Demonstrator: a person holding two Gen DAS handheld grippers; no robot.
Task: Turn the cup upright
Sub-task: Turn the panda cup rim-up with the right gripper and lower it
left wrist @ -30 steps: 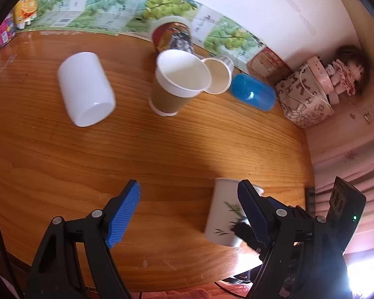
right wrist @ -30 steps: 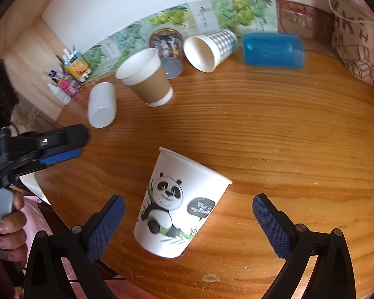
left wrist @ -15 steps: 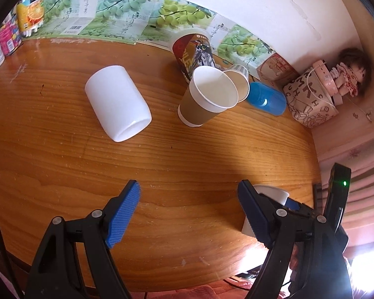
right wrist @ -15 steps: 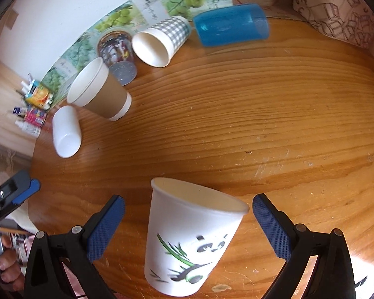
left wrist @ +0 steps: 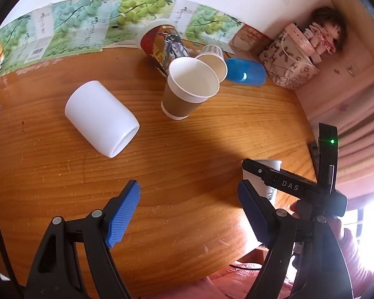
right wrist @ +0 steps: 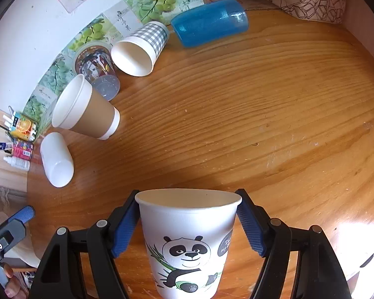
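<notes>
A white paper cup with a panda print [right wrist: 187, 239] stands upright, mouth up, between the blue pads of my right gripper [right wrist: 188, 226]. The jaws are closed in against the cup's sides near its rim. In the left wrist view the same cup [left wrist: 268, 174] shows partly, behind the right gripper's black body. My left gripper [left wrist: 187, 214] is open and empty above the wooden table [left wrist: 174, 162], left of the panda cup.
A white cup [left wrist: 101, 118] lies on its side at left. A brown-sleeved paper cup [left wrist: 187, 91] stands upright. Behind it are a printed cup [left wrist: 164, 44], a checked cup on its side [right wrist: 139, 49] and a blue tumbler on its side [right wrist: 209, 25]. A patterned box [left wrist: 286, 59] fills the corner.
The panda cup has gone from tilted to upright. My right gripper has moved in and closed its jaws on it. My left gripper stayed open while its view shifted.
</notes>
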